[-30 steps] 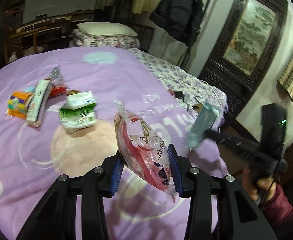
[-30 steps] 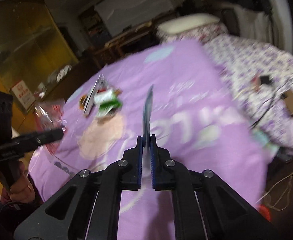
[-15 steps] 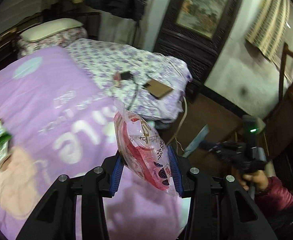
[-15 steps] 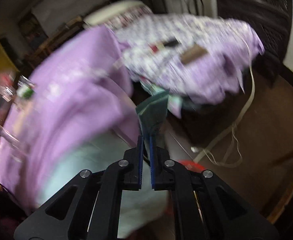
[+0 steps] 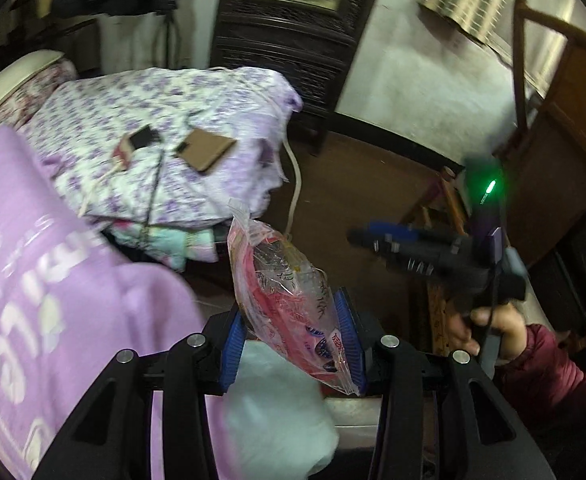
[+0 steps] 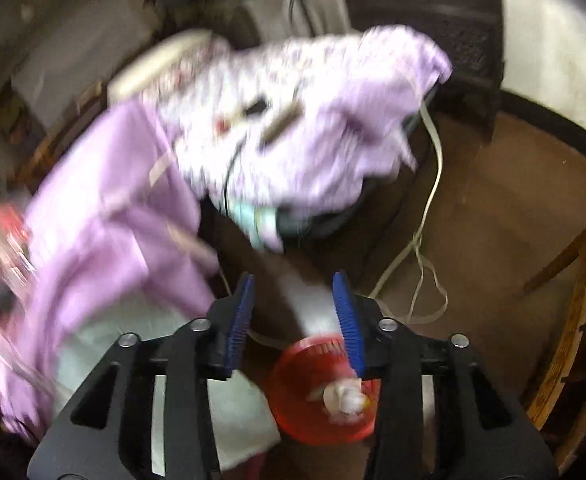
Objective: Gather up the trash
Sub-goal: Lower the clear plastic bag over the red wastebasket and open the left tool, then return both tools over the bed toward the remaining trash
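My left gripper (image 5: pixel 291 330) is shut on a crumpled clear-and-red plastic snack bag (image 5: pixel 287 298), held beyond the edge of the purple bedspread (image 5: pixel 53 280), over the floor. My right gripper (image 6: pixel 295 312) is open and empty, above a red waste bin (image 6: pixel 313 412) on the floor with a blurred white piece of trash inside. The right gripper (image 5: pixel 377 236) also shows in the left wrist view, held by a hand in a maroon sleeve. The teal wrapper it held is not visible.
A floral quilt (image 5: pixel 173 120) with a brown card (image 5: pixel 205 148) and small dark items lies at the bed's end. A white cord (image 6: pixel 429 208) trails on the brown floor. A wooden chair (image 6: pixel 573 320) stands at right. A dark carved cabinet (image 5: pixel 285 40) is behind.
Both grippers swung right, off the bed and over the floor. The right gripper opened and the teal wrapper is gone from its fingers. The left still holds the bag.
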Available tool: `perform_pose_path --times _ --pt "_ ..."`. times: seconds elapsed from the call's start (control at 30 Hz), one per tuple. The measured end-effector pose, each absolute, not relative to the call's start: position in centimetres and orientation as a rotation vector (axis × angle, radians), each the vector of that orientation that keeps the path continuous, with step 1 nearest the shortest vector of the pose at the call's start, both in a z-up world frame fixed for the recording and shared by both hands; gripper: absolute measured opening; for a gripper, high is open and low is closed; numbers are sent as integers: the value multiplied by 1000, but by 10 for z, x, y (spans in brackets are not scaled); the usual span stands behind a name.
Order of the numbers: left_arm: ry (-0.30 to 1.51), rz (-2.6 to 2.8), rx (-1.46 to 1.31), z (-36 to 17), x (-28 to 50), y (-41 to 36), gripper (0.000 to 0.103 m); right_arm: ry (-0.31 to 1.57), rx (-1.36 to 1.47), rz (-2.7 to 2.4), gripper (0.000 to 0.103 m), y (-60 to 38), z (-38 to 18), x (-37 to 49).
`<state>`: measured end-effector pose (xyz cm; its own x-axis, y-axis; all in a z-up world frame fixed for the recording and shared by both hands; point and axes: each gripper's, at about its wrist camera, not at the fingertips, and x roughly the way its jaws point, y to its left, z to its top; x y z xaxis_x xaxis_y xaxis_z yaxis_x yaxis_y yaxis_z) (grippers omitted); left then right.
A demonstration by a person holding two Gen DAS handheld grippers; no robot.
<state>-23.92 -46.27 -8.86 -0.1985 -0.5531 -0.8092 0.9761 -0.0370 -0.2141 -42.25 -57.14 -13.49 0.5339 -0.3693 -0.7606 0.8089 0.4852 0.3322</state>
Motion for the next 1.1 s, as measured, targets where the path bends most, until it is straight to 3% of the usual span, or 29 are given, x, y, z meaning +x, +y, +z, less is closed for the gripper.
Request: perform_pose_path --times 0.07,0.13,0.2,0.33,0.73,0.83,1.1 --pt "929 -1586 656 -93 -252 -472 50 622 725 -800 48 -568 -118 -425" --pt "927 -1594 676 -97 -260 -474 65 598 687 -809 50 -565 -106 -425" --pt "922 -1596 687 -98 -263 -470 73 582 642 -816 52 -557 -93 -422" --pt "912 -1587 676 -93 -259 -460 80 555 626 -790 54 -553 -80 -415" --pt "916 -1279 428 -66 -146 -378 85 490 588 -624 61 -513 -43 -356" --pt "918 -1163 361 -66 -109 -344 86 471 572 -573 69 -495 -33 -338" --pt "949 -858 230 -78 -13 -253 87 544 585 -359 75 -438 -38 -238"
